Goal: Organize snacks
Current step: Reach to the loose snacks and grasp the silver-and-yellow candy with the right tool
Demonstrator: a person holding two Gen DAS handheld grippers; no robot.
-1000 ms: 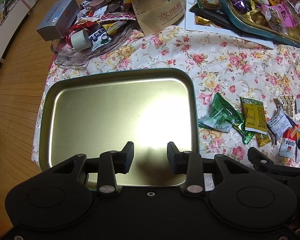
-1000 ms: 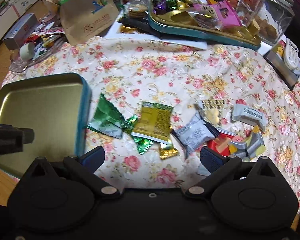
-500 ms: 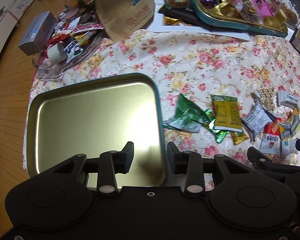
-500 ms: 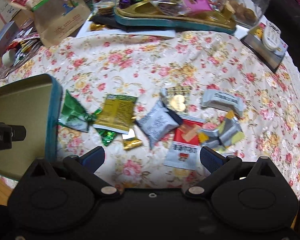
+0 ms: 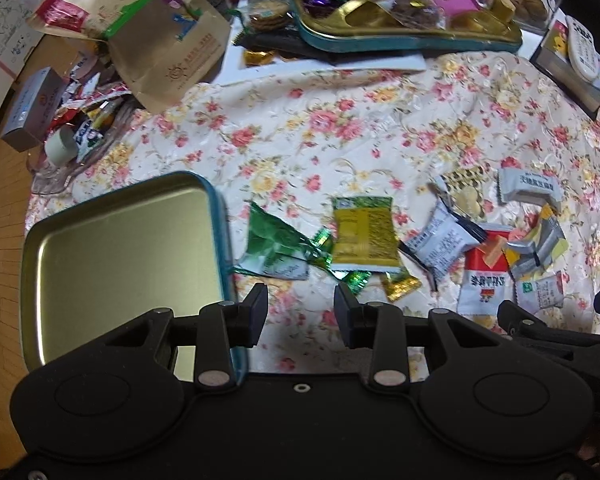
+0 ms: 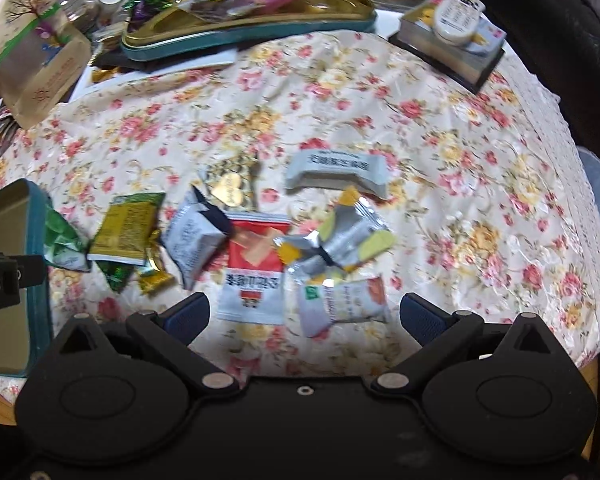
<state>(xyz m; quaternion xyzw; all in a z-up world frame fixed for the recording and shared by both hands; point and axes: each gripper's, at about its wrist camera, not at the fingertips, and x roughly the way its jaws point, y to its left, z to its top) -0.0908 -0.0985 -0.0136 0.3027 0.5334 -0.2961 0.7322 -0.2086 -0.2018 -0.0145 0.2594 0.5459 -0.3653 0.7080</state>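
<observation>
Left gripper [image 5: 301, 312] part open, empty, over floral bench [image 5: 340, 128] beside empty tin tray [image 5: 120, 264] at left. Right gripper [image 6: 305, 316] wide, empty, above snack pile: red-white packet [image 6: 252, 280], grey packets [image 6: 196, 236], yellow-green packet [image 5: 363, 236], green wrapper [image 5: 274, 246] just right of tray.

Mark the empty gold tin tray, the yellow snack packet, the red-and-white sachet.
Empty gold tin tray [image 5: 128, 264], left wrist view, bare floor.
Yellow snack packet [image 5: 363, 236], left wrist view, centre.
Red-and-white sachet [image 6: 252, 276], right wrist view, middle.
</observation>
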